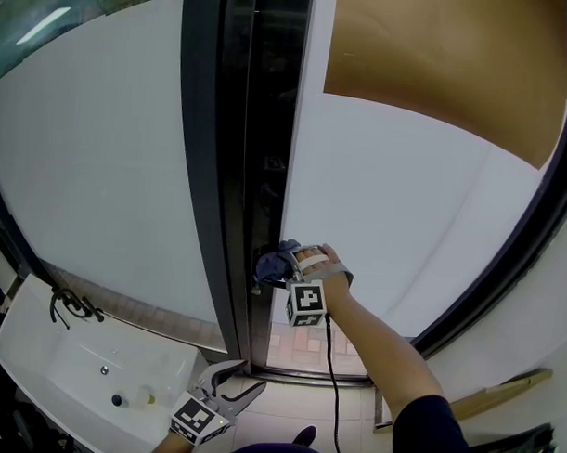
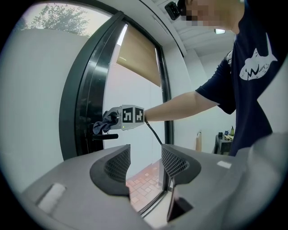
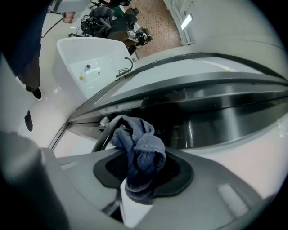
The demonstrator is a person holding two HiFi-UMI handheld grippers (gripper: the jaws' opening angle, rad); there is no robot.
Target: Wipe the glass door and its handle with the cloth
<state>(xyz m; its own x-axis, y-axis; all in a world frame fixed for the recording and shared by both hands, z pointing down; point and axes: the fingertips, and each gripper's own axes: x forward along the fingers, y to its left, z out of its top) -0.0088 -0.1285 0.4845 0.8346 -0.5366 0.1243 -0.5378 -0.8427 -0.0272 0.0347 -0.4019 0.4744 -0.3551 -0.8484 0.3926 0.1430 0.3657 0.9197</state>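
2 jaws of the right gripper [image 3: 141, 176] are clamped on a bunched blue cloth [image 3: 140, 150]. Its free folds appear to lie against the dark lever handle [image 3: 104, 133] of the glass door [image 1: 405, 207], probably so that fabric, not plastic, rubs the metal. The right arm reaches forward, almost straight, to the handle. The left gripper [image 2: 144, 164], jaws apart and empty, hangs well below the handle, likely kept out of the way.

Head view looks steeply down the dark-framed glass door [image 1: 396, 206]; left gripper view faces it from farther back; the right, close up.
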